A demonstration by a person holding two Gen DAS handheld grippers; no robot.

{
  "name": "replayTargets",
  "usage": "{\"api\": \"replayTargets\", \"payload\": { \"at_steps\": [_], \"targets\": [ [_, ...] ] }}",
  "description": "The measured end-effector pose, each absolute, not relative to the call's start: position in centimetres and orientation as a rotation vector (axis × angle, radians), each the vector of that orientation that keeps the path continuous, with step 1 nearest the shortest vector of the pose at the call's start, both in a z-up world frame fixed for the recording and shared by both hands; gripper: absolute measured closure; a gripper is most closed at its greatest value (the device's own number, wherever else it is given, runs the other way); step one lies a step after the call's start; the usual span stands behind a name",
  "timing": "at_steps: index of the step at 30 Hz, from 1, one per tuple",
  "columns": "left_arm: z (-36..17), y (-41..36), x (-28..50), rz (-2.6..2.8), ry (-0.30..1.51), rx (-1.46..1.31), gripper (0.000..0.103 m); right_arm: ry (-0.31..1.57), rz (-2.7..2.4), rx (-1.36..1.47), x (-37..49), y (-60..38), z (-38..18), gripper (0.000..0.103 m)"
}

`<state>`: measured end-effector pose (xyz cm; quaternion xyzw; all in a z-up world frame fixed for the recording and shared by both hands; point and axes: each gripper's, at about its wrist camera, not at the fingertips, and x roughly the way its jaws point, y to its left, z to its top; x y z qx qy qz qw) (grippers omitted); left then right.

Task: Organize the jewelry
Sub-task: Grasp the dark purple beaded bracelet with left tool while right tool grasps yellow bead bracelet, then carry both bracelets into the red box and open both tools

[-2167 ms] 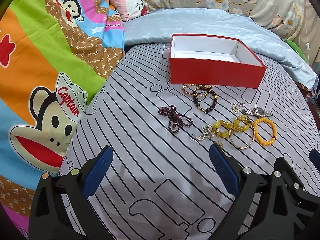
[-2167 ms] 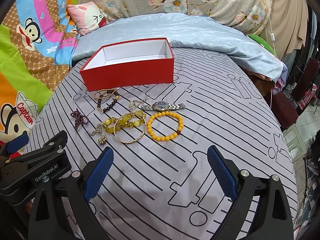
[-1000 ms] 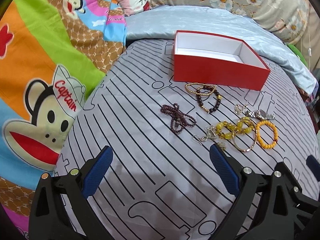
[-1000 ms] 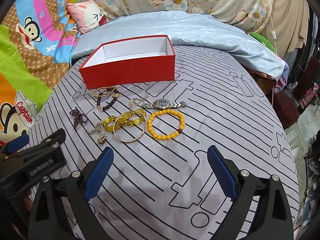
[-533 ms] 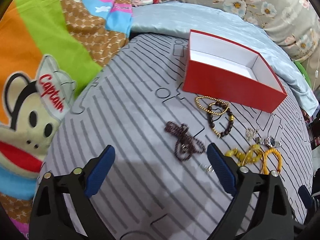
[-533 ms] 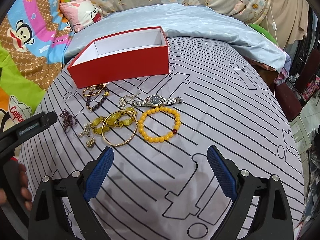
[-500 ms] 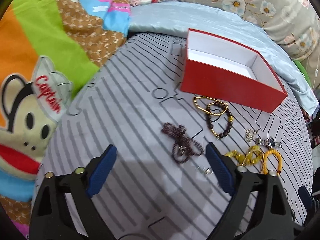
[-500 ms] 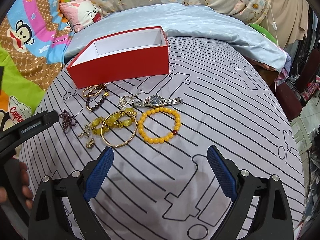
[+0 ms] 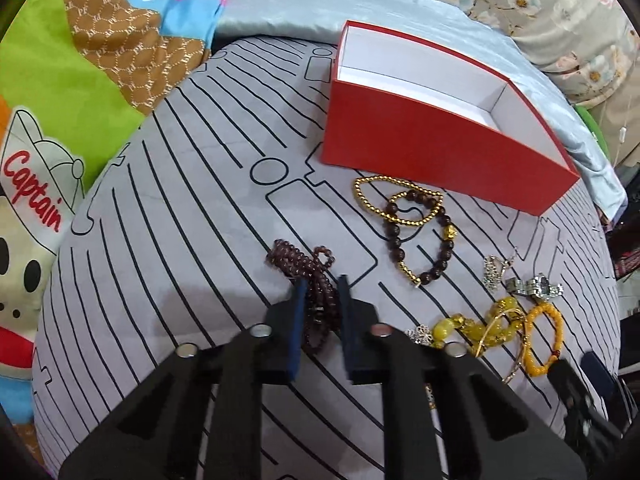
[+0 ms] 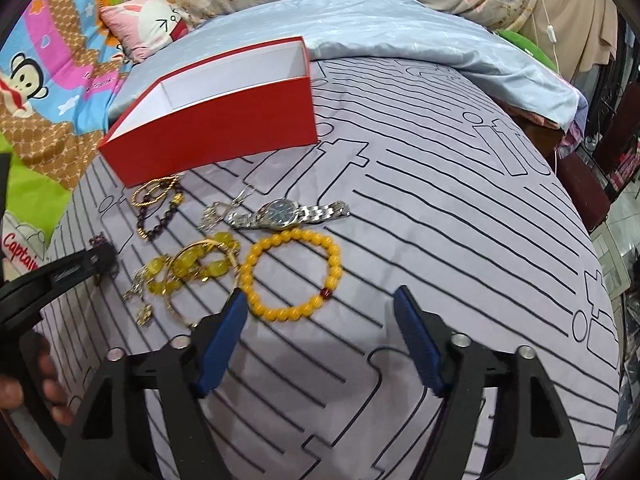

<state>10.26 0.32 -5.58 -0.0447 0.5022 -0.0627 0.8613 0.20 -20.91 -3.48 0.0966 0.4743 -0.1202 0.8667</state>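
Jewelry lies on a grey striped bedsheet [image 9: 160,240] in front of an open red box [image 9: 440,148] with a white inside. My left gripper [image 9: 321,280] points down, its jaws closing on a dark purple bead string [image 9: 296,262], which fills the narrow gap between the pads. My right gripper [image 10: 320,296] is partly open and closing. The near arc of an orange bead bracelet [image 10: 332,256] lies between its fingertips, the left pad close beside it, neither pad pressing. A silver watch [image 10: 284,212], a gold bangle [image 10: 172,280] and chunky yellow beads [image 10: 218,268] lie nearby.
A gold bead chain [image 9: 360,192] and a dark brown bracelet [image 9: 394,236] lie by the box front. A cartoon blanket [image 9: 60,80] borders the left, a pale blue quilt [image 10: 400,32] the back. A hand [image 10: 44,380] holds the left gripper. The bed edge drops off at right.
My left gripper moved forward and down over the purple bead string and its jaws went from wide to nearly closed. My right gripper came closer to the orange bracelet and its jaws narrowed.
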Motion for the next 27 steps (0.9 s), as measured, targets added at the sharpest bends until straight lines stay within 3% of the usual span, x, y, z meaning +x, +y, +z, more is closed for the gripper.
{"api": "replayTargets", "payload": {
  "at_steps": [6, 10, 13, 27],
  "targets": [
    [-5.2, 0.6, 9.8, -0.172, 1.061, -0.111, 0.096, 1.021, -0.241, 0.204, 1.8, -21.5, -4.6, 0.065],
    [-5.0, 0.7, 9.3, -0.181, 1.06, -0.107, 0.096, 1.012, -0.243, 0.18, 2.3, -21.5, -4.7, 0.074],
    [-4.9, 0.8, 8.9, -0.193, 1.062, -0.111, 0.097, 1.011, -0.24, 0.184, 2.4, -21.8, -4.7, 0.093],
    [-2.8, 1.3, 7.3, -0.216, 1.02, -0.09, 0.097, 0.949, -0.209, 0.218, 0.4, -22.1, -1.4, 0.096]
  ]
}}
